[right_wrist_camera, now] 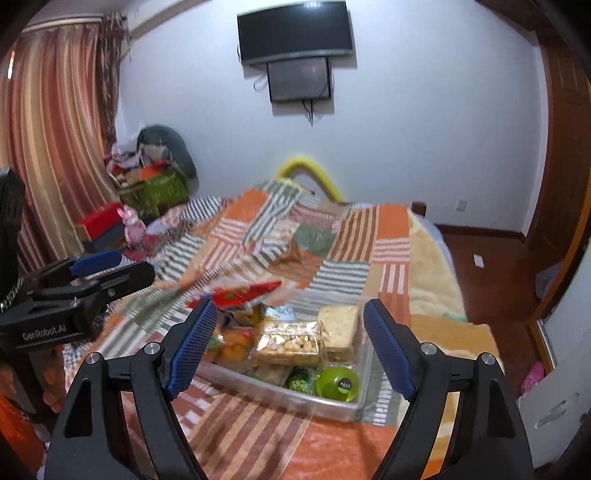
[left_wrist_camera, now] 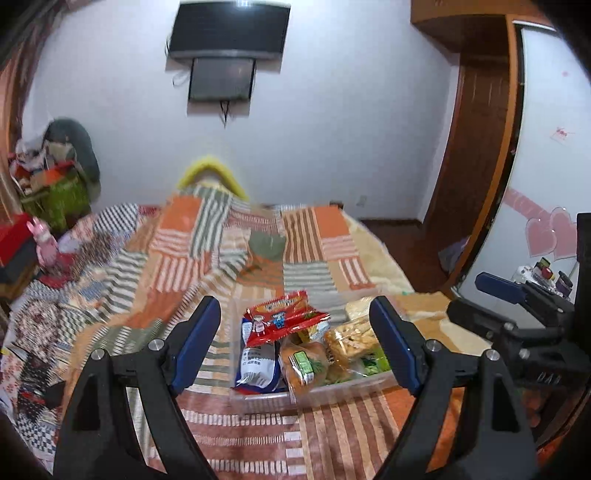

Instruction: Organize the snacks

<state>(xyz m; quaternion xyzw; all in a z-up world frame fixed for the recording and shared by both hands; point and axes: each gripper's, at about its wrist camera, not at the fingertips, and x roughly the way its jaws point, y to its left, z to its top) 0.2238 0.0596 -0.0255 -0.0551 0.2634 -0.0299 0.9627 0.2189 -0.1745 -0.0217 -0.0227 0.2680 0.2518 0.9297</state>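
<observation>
A clear plastic bin (left_wrist_camera: 332, 393) (right_wrist_camera: 295, 397) sits on the bed, packed with snacks. In it are a red packet (left_wrist_camera: 286, 315) on top, a blue and white packet (left_wrist_camera: 258, 365), a wrapped bun (left_wrist_camera: 304, 363), a nut bar (right_wrist_camera: 291, 345), a pale cracker block (right_wrist_camera: 338, 330) and a green round tub (right_wrist_camera: 338, 382). My left gripper (left_wrist_camera: 295, 306) hangs open above the bin's near side, nothing between its fingers. My right gripper (right_wrist_camera: 290, 306) is open too and holds nothing. Each gripper shows in the other's view: the right gripper (left_wrist_camera: 498, 288) and the left gripper (right_wrist_camera: 96, 266).
A patchwork blanket (left_wrist_camera: 221, 258) covers the bed. Boxes and a green crate (right_wrist_camera: 155, 188) pile up by the striped curtain (right_wrist_camera: 55, 147), with a pink bunny toy (right_wrist_camera: 131, 221) beside them. A TV (right_wrist_camera: 295, 33) hangs on the far wall. Wooden floor (right_wrist_camera: 491, 266) and a wardrobe lie to the right.
</observation>
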